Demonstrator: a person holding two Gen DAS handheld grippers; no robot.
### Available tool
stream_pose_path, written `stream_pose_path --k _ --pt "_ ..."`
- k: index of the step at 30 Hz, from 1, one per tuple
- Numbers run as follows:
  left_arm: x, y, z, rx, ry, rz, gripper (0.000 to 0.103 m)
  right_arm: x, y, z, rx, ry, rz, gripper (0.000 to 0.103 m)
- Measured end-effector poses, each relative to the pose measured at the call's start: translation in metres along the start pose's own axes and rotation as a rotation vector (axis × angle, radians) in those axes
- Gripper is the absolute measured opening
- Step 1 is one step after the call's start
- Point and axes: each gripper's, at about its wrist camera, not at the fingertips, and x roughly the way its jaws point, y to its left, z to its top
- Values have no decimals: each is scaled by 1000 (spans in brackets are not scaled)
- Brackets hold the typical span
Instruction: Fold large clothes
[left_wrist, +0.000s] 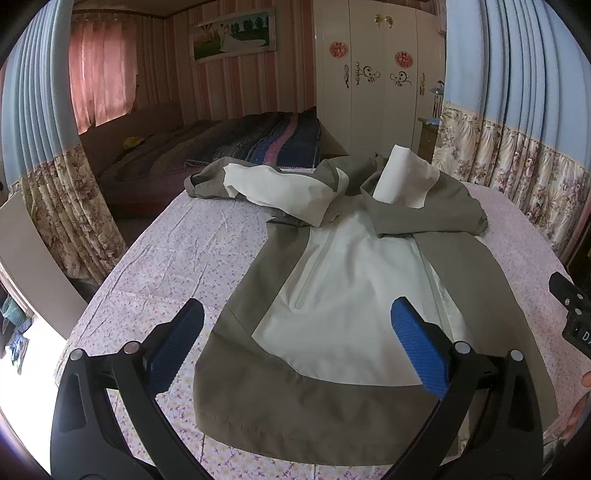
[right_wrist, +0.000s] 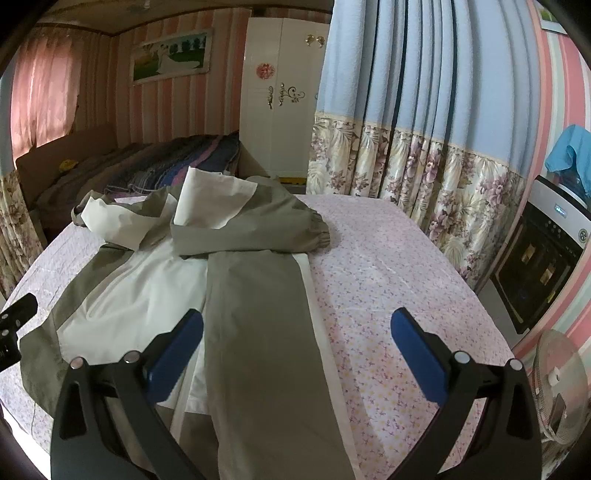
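- Currently the jacket (left_wrist: 332, 295), olive-grey with white panels, lies flat on the table (left_wrist: 177, 258), which carries a pink floral cloth; hem toward the camera, collar end at 12 o'clock.
- Left gripper (left_wrist: 297, 325): spread wide, blue pads apart, nothing between them. It hangs above the hem; left pad over bare cloth at 9 o'clock of the jacket, right pad over the white front panel.
- Right gripper (right_wrist: 297, 332): likewise released and empty. Left pad over the jacket's folded-in side panel, right pad over bare tablecloth at 3 o'clock of the garment.
- Right wrist view: the jacket's right side is folded inward as a long olive strip with a white edge, running 6 to 12 o'clock.
- One sleeve (right_wrist: 258, 225) lies crosswise over the chest, elastic cuff pointing to 3 o'clock. The other sleeve (left_wrist: 258, 181) lies bunched toward 10 o'clock of the collar.
- White lining stands up at the collar end.
- Background at 12 o'clock: bed (left_wrist: 221, 147), white wardrobe (left_wrist: 380, 74), blue and floral curtains (right_wrist: 406, 110).
- Fan (right_wrist: 554, 384) at 4 o'clock, right wrist view.
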Motion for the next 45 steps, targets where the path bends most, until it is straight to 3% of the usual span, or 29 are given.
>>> stream_pose_path --k 14,19,27,35,41,45 --pt "6 -2 -2 5 12 -9 100 -2 1 1 0 -6 -5 101" --pt "7 -1 0 9 13 -7 100 5 -9 3 27 -7 42 101" --pt "12 5 8 3 22 -4 100 9 2 9 -73 -33 10 101" --pt "23 2 20 81 12 55 100 17 19 18 -184 -55 -20 101" --pt "58 13 34 77 72 -3 100 39 18 34 -169 -23 91 101" --pt "78 19 47 74 69 2 100 54 22 49 -179 -34 92 101"
